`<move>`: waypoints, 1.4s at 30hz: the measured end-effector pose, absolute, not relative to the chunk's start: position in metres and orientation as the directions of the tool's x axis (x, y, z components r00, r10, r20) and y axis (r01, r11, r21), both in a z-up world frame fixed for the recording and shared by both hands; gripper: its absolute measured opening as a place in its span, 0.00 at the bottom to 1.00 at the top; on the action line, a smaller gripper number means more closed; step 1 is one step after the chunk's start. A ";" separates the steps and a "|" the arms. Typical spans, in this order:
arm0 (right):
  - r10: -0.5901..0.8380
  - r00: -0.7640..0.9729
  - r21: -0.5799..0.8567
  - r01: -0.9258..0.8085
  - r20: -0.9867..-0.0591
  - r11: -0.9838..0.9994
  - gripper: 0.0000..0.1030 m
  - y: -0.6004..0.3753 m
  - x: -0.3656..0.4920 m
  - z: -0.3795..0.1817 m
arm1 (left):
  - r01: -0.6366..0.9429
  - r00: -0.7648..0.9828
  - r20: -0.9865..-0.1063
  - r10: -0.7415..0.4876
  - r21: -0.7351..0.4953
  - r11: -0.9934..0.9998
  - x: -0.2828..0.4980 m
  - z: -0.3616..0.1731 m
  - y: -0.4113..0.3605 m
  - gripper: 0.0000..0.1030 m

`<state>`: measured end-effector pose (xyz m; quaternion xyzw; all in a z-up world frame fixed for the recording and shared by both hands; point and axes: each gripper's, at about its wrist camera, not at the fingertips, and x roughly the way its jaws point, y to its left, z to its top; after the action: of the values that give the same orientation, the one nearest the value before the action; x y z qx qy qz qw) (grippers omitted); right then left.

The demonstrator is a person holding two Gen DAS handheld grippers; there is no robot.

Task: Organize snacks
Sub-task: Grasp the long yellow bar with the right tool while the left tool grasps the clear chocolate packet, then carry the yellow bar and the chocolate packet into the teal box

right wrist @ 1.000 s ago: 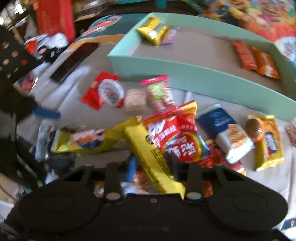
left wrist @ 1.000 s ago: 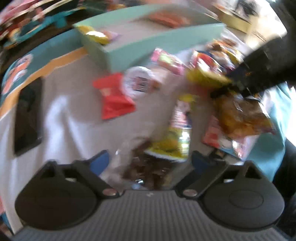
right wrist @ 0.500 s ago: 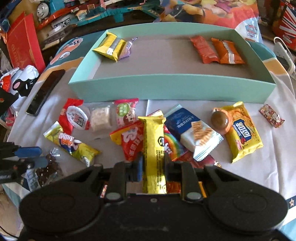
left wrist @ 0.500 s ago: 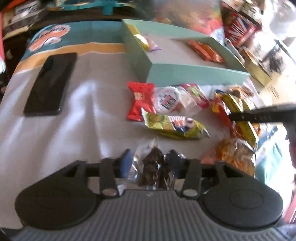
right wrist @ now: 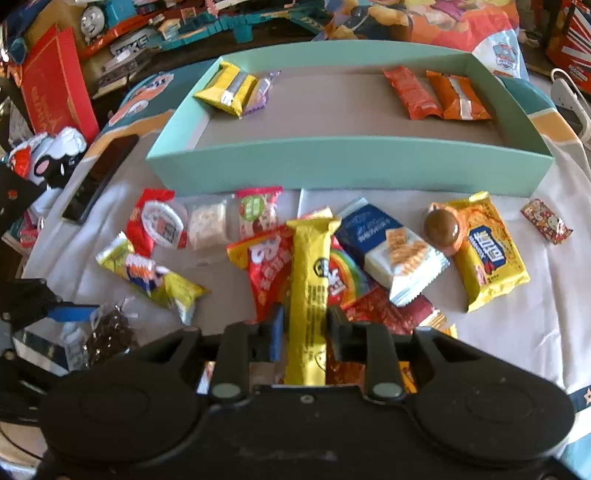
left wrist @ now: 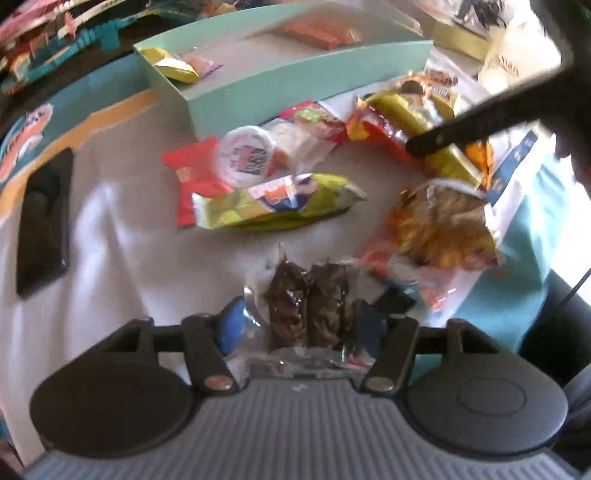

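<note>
Teal box (right wrist: 347, 162) interior clear only from right wrist, left wrist blurred

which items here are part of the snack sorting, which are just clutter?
Job: teal box, yellow bar in right gripper, clear pack of dark snacks in left gripper, loose packets.
Clutter: black phone, red box, toy train.
</note>
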<state>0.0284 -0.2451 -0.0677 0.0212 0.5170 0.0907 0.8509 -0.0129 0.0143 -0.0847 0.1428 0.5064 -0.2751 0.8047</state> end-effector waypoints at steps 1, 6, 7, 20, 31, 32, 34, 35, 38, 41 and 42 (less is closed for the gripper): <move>0.177 0.447 0.130 -0.135 -0.877 0.982 0.25 -0.245 0.028 -0.069 | 0.569 0.339 -0.894 -0.294 -0.054 0.820 -0.013 -0.085 0.014 0.59; 0.147 0.468 0.071 -0.177 -0.872 0.982 0.20 -0.230 0.023 -0.081 | 0.419 0.338 -0.880 -0.335 -0.178 0.891 -0.004 -0.082 0.035 0.59; 0.153 0.465 0.078 -0.176 -0.872 0.981 0.19 -0.228 0.022 -0.080 | 0.402 0.343 -0.876 -0.339 -0.189 0.896 -0.004 -0.080 0.040 0.59; 0.265 0.552 0.256 -0.095 -0.791 0.962 0.19 -0.279 0.029 -0.027 | 0.351 0.455 -0.828 -0.328 -0.171 0.921 0.007 -0.019 0.034 0.60; 0.191 0.655 0.284 0.038 -0.731 0.958 0.19 -0.351 0.112 0.007 | 0.280 0.584 -0.753 -0.304 -0.165 0.946 0.125 0.020 -0.012 0.60; 0.180 0.659 0.278 0.045 -0.730 0.960 0.19 -0.356 0.121 0.006 | 0.265 0.586 -0.754 -0.296 -0.166 0.950 0.137 0.018 -0.016 0.60; 0.156 0.662 0.265 0.066 -0.733 0.962 0.19 -0.363 0.143 0.003 | 0.242 0.587 -0.759 -0.282 -0.168 0.956 0.158 0.012 -0.023 0.60; 0.149 0.663 0.265 0.076 -0.734 0.961 0.19 -0.366 0.151 0.000 | 0.231 0.584 -0.764 -0.274 -0.167 0.958 0.168 0.008 -0.027 0.60; 0.139 0.656 0.264 0.095 -0.742 0.960 0.19 -0.372 0.177 -0.012 | 0.216 0.573 -0.777 -0.261 -0.164 0.963 0.186 -0.004 -0.034 0.60; 0.140 0.639 0.255 0.091 -0.756 0.963 0.19 -0.373 0.195 -0.028 | 0.218 0.560 -0.790 -0.250 -0.151 0.964 0.196 -0.017 -0.038 0.61; 0.144 0.633 0.254 0.087 -0.761 0.963 0.19 -0.372 0.198 -0.034 | 0.217 0.555 -0.796 -0.243 -0.143 0.966 0.199 -0.021 -0.038 0.62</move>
<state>0.1976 -0.3723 -0.0344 0.1346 0.4279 0.0158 0.8936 0.1992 -0.0383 -0.0208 -0.0140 0.4532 -0.1304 0.8817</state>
